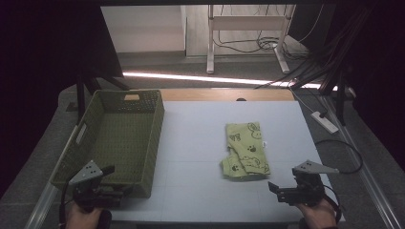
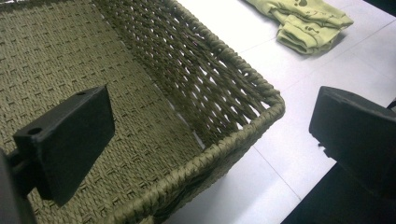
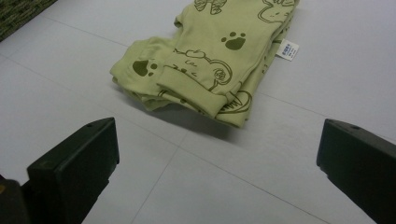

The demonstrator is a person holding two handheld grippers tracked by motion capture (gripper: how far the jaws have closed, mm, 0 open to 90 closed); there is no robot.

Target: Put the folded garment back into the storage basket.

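A folded light-green garment (image 1: 246, 150) printed with paw marks and animal outlines lies on the white table (image 1: 200, 138), right of centre. In the right gripper view the garment (image 3: 210, 56) lies just ahead, a small white tag (image 3: 287, 49) at its side. My right gripper (image 1: 282, 183) is held near the table's front right, a short way in front of the cloth. Its jaws stand wide apart, and the right gripper (image 3: 217, 163) has nothing between them. My left gripper (image 1: 117, 180) hovers open at the near right corner of a woven olive basket (image 1: 157, 129). The left gripper (image 2: 212, 140) straddles that basket's corner rim (image 2: 261, 88) without touching it.
The basket's inside is bare weave. Beyond the table stand a white frame's legs (image 1: 210, 43), loose cables and a power strip (image 1: 325, 121) on the floor at the right. Open table surface lies between basket and garment.
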